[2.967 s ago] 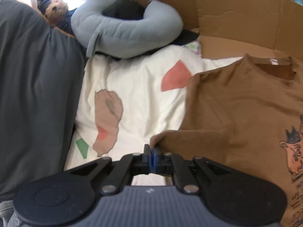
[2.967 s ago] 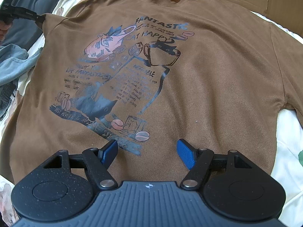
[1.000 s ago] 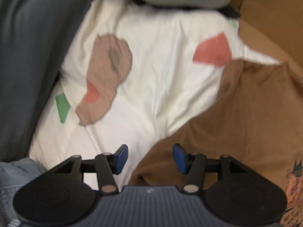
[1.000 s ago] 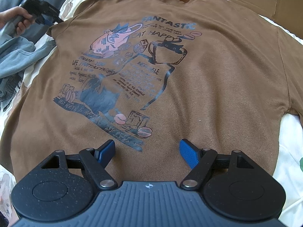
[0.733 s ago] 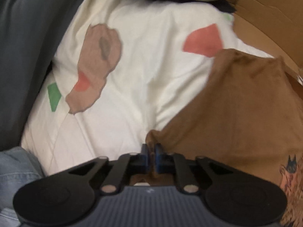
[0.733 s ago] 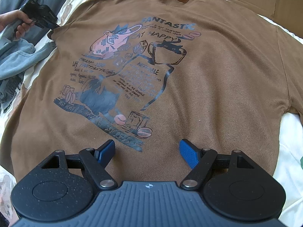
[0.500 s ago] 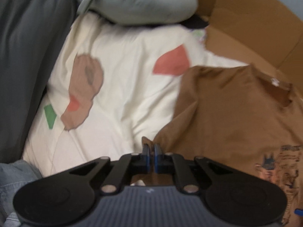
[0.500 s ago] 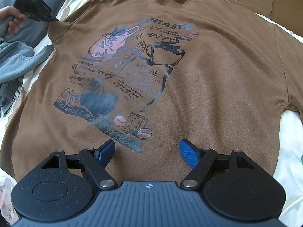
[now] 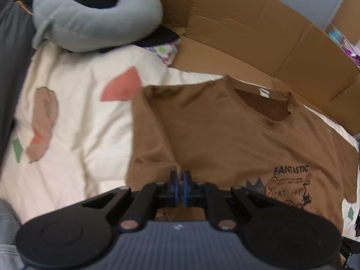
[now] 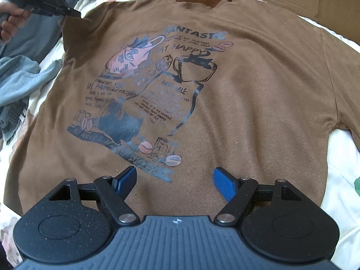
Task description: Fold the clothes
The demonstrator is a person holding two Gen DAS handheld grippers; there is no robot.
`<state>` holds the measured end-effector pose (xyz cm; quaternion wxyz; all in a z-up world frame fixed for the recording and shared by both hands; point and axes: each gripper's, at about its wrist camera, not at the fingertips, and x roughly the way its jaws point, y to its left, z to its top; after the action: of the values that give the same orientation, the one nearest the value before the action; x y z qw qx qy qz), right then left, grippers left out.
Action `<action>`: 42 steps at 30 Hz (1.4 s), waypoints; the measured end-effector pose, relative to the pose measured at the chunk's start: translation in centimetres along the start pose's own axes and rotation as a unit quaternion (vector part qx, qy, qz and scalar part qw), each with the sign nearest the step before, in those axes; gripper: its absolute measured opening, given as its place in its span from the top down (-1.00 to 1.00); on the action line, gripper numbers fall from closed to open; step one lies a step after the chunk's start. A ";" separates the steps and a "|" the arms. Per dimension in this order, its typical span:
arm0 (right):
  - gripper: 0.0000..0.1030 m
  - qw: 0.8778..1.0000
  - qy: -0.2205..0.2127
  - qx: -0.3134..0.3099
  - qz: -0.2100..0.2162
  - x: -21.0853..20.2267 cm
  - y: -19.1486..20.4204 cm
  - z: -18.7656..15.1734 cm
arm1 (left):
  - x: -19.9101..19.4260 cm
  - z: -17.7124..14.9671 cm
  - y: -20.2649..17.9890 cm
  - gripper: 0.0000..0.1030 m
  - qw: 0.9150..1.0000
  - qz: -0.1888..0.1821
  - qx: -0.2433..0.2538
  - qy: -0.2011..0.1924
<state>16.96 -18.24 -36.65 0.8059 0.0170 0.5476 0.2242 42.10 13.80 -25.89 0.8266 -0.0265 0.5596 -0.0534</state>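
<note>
A brown T-shirt [image 10: 258,94] with a cat-and-coffee print lies front up on a cream patterned bedsheet [image 9: 74,121]. My left gripper [image 9: 179,177] is shut on the edge of the shirt's left sleeve [image 9: 155,144], which is lifted and drawn in over the shirt's shoulder. In the right wrist view that same gripper [image 10: 75,13] shows at the top left, held by a hand [image 10: 9,22], pinching the sleeve. My right gripper [image 10: 174,180] hovers open over the shirt's lower middle, with only flat fabric under its blue pads [image 10: 222,185].
A grey U-shaped pillow [image 9: 94,20] lies at the head of the bed. Flattened cardboard [image 9: 258,42] stands along the far side. Blue denim clothing [image 10: 20,78] is heaped left of the shirt. Dark grey fabric [image 9: 11,67] borders the sheet's left.
My left gripper closed on the sleeve edge, then lifted and carried it right, over the shirt. The collar and print came into its view. The right gripper stayed open and still.
</note>
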 end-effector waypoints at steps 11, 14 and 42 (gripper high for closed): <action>-0.56 1.000 0.004 0.004 -0.001 0.1 -0.2 0.1 | 5.3 -1.8 -2.4 0.45 0.998 -0.040 -0.035 0.030; -0.56 1.000 0.005 0.014 0.005 0.1 -0.3 0.1 | 4.9 -1.8 -2.7 0.37 0.998 -0.043 -0.027 0.033; -0.56 1.000 0.013 0.007 0.003 0.3 0.5 0.4 | 6.0 -3.9 4.2 0.06 0.998 0.018 -0.065 0.016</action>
<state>17.19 -17.62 -36.60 0.7980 0.0219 0.5593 0.2231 40.93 17.28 -33.29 0.8146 -0.0695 0.5758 -0.0025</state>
